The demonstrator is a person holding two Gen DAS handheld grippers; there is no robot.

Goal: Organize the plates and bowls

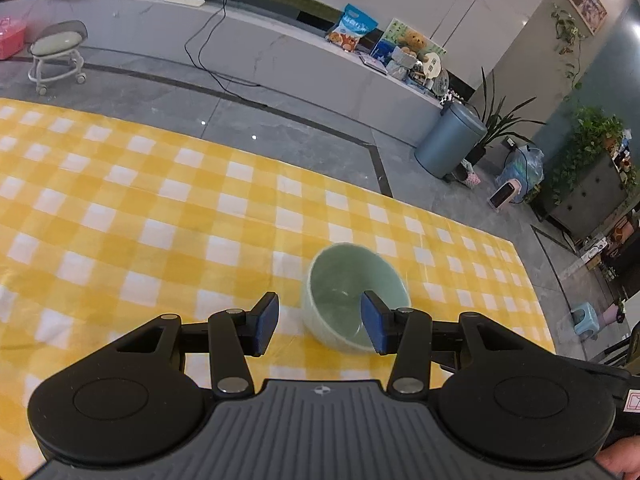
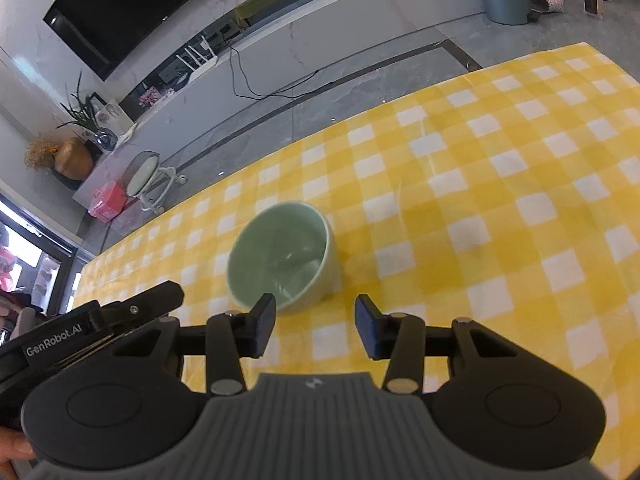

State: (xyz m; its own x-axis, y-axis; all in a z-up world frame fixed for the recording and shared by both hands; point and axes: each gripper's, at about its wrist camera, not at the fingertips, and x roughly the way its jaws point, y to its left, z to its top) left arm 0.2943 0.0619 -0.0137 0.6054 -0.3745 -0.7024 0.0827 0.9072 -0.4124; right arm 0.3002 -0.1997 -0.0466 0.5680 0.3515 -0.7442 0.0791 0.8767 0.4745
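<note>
A: Item one?
B: Bowl [image 1: 356,296], pale green, upright on the desk, inside bare. In the left view it sits just ahead of the left tongs [image 1: 320,324], toward their right finger, which overlaps its rim in the picture; I cannot tell whether they touch.

A: Same bowl [image 2: 284,258] from the other side?
B: Yes. It lies just ahead of the right tongs [image 2: 316,326], toward their left finger, again overlapping in the picture only.

A: State of the tongs?
B: Left tongs: fingers spread apart, nothing between them. Right tongs: likewise apart, holding nothing. The body of the left tongs shows at the lower left of the right view.

A: Surface?
B: Desk under a yellow-and-white checked cloth [image 1: 140,208], seen also in the right view [image 2: 500,184].

A: Beyond the desk?
B: Farther ahead of the left tongs: a grey bin [image 1: 450,140] on the floor, a wheeled stool [image 1: 58,54], potted plants [image 1: 592,136].
</note>
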